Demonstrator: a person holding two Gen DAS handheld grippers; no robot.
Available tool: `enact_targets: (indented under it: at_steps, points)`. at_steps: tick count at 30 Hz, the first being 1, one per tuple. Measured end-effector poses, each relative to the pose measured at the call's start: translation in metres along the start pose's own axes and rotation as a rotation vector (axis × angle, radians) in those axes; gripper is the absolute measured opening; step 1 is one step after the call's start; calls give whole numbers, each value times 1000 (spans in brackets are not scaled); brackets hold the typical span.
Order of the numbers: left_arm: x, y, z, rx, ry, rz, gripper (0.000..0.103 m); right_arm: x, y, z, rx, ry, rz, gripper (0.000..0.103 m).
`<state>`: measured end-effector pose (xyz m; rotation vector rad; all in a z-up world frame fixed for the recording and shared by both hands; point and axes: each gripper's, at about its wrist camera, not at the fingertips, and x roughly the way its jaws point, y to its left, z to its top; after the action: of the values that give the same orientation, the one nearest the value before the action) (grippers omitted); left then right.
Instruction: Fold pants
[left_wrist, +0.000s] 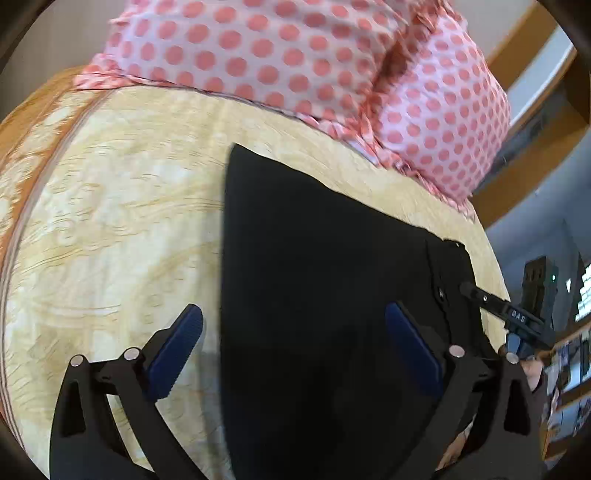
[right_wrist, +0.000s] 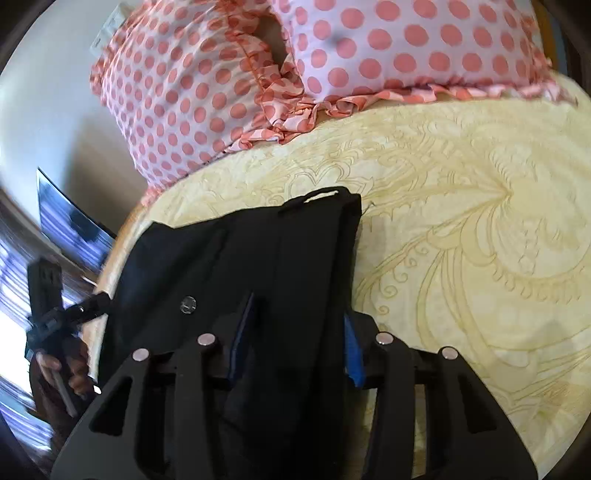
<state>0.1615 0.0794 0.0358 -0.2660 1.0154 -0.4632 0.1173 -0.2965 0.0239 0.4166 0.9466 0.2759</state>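
Black pants (right_wrist: 236, 266) bunched right between blue pads (right_wrist: 354, 354) of right gripper (right_wrist: 295, 343), clamped on the cloth. Left gripper (left_wrist: 293, 332) spread wide, released, straddling the trouser edge. Ahead of both: yellow bedspread (left_wrist: 122, 206), polka-dot pillows (left_wrist: 295, 55).

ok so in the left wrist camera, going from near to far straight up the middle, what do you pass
Left gripper, open → black pants lying on the bed → yellow patterned bedsheet → pink polka-dot pillows.
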Motion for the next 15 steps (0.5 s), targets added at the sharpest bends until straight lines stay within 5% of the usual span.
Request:
enact_targets:
  at_steps: [10, 12, 13, 14, 15]
  points:
    - [15, 0, 3, -21, 49, -45, 87, 7, -2, -1, -25, 14, 92, 51]
    - [13, 3, 2, -36, 35, -38, 76, 6, 2, -4, -62, 6, 83, 40]
    - [11, 4, 1, -37, 23, -37, 58, 4, 5, -5, -84, -1, 103, 23]
    - [8, 4, 0, -30, 13, -27, 38, 2, 6, -7, -90, -8, 132, 17]
    - [6, 4, -2, -19, 4, -15, 31, 0, 6, -7, -94, -12, 140, 16]
